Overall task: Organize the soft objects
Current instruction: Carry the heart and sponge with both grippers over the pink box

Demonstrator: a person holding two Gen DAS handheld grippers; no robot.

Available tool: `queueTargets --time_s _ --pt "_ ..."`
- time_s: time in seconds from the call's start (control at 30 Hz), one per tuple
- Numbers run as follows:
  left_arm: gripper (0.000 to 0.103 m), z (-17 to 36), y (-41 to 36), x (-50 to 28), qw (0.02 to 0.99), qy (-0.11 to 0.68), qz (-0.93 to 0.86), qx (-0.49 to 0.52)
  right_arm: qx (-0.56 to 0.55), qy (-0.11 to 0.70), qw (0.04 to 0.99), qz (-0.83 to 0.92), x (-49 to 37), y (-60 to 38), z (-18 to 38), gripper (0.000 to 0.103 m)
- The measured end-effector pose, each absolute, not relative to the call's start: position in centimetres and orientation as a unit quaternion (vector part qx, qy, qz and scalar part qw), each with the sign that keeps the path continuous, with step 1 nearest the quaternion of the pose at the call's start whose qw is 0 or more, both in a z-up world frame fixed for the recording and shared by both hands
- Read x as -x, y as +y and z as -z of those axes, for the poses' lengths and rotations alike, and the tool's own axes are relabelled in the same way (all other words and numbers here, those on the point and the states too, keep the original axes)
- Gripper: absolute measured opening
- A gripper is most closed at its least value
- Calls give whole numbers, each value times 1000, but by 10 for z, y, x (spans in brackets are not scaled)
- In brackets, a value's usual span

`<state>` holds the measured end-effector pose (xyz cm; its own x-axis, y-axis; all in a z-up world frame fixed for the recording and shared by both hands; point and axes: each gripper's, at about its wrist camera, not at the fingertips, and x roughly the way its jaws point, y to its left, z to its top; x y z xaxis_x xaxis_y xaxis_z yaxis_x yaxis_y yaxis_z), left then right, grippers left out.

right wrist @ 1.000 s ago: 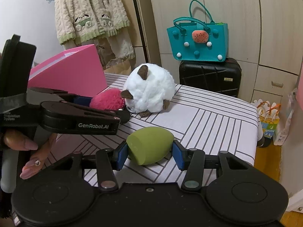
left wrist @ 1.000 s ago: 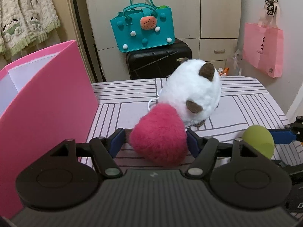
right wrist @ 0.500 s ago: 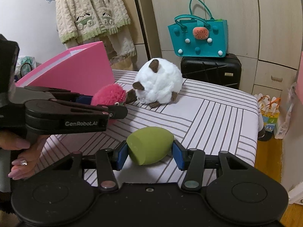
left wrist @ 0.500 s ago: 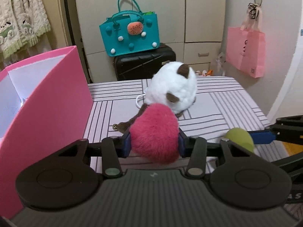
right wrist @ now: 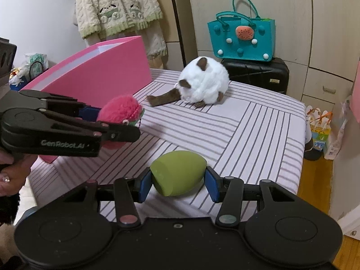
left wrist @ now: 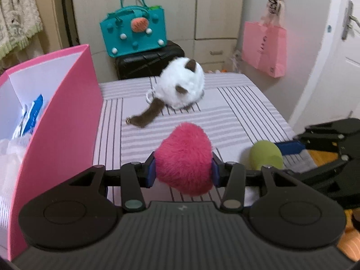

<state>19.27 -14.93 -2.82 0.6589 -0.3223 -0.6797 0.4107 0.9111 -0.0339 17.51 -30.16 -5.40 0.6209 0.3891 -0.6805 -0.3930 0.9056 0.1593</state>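
Pink box contents — mostly hidden behind its wall, left edge cropped

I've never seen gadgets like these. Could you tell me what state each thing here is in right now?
Left tongs: shut on the pink fluffy toy, held above the table.
Right tongs: shut on the green sponge.
White plush: lying loose on the striped table.
Pink box: open on top, things inside.
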Motion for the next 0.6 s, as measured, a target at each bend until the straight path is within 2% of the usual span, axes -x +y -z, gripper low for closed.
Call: queueTargets --time_s 0.37,0.6 --pt "45 11 -133 -148 882 385 248 -108 -14 393 885 -248 -136 -287 33 55" --pt "45 -6 -112 -120 873 383 286 -96 -35 405 869 -282 -113 -281 9 55"
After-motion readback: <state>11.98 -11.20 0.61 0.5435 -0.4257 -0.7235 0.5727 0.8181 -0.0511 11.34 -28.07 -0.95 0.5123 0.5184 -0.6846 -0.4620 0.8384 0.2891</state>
